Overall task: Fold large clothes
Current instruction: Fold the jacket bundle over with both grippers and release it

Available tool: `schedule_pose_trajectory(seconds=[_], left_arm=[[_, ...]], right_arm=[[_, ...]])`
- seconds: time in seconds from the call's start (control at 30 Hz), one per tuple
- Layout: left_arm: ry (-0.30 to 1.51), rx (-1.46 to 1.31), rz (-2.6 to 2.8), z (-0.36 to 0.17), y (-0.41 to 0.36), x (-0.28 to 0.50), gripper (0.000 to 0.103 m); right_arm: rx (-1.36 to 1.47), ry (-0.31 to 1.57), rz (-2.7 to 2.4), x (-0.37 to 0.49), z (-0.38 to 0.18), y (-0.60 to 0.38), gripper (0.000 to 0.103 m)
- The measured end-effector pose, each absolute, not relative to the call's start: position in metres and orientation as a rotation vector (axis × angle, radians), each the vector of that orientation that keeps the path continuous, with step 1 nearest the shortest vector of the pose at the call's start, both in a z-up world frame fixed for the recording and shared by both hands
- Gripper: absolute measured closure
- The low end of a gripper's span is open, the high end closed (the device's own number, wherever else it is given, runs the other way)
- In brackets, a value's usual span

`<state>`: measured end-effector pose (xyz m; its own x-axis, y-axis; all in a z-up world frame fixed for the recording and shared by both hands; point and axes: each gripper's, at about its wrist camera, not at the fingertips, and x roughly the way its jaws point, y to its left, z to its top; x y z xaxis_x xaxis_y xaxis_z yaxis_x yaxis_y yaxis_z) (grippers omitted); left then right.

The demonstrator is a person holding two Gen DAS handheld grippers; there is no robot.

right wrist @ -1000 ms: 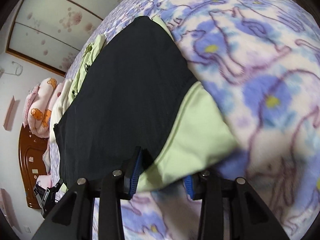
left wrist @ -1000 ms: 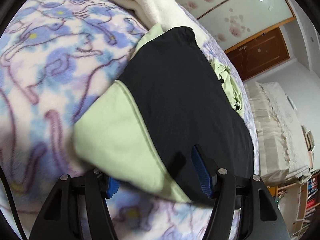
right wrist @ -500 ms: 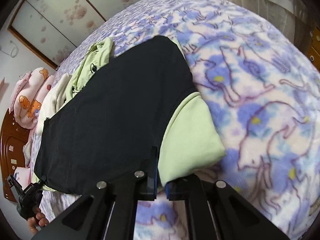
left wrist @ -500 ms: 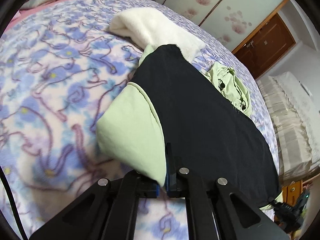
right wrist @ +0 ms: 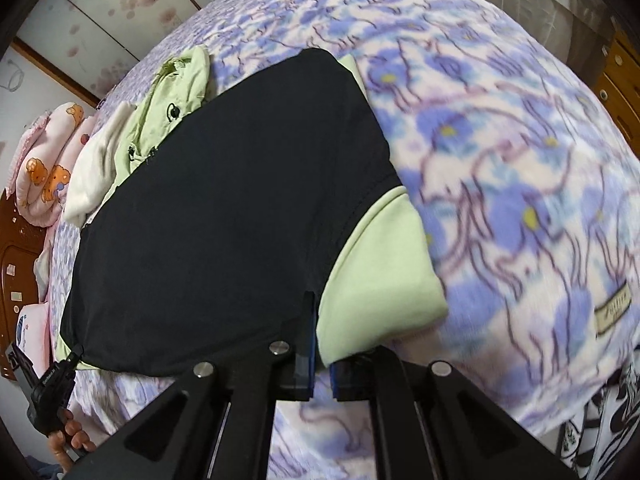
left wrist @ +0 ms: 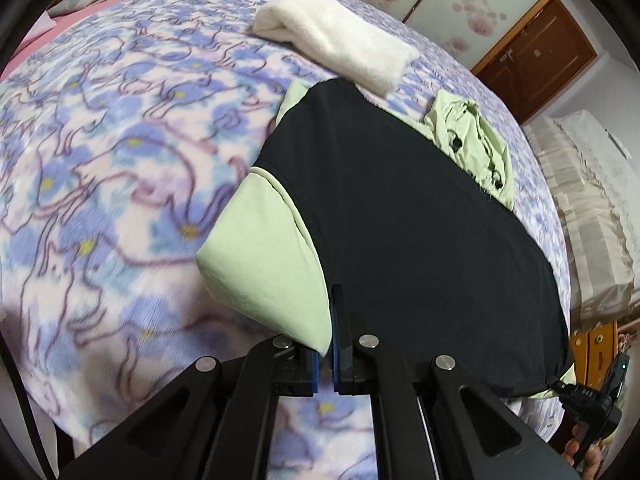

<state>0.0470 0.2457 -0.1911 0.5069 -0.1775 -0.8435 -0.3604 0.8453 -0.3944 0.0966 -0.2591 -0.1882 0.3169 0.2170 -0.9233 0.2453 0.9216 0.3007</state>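
A large black garment with light green sleeves [left wrist: 400,220] lies spread on the bed; it also shows in the right wrist view [right wrist: 224,208]. My left gripper [left wrist: 333,322] is shut on its near edge where the green sleeve [left wrist: 264,264] meets the black body, lifting it a little. My right gripper [right wrist: 318,338] is shut on the opposite near corner, at the other green sleeve [right wrist: 380,272]. Each gripper shows at the far corner of the other view.
The bed has a purple floral blanket [left wrist: 100,160]. A folded cream towel [left wrist: 332,48] and a crumpled green garment [left wrist: 476,148] lie beyond the black one. Pink bedding [right wrist: 44,168] sits by the headboard. A wooden cabinet [right wrist: 620,80] stands beside the bed.
Both grippers closed from open onto the garment's near edge at the sleeve seams, then pulled back and up, lifting that edge off the blanket.
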Motion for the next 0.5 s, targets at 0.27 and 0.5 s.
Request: schedule_pose_trajectory(seconds=[0.27,0.5], left_arm=[[1.106,-0.489,0.124,-0.197,0.244,0.048,0.088],[1.200,-0.433,0.154,-0.194,0.246,0.046,0.034]], right_arm=[[0.404,1.315,-0.038,0.098,-0.190,-0.259,0.090],[0.376,1.345,-0.017,0.082,-0.178,-0.262,0.077]])
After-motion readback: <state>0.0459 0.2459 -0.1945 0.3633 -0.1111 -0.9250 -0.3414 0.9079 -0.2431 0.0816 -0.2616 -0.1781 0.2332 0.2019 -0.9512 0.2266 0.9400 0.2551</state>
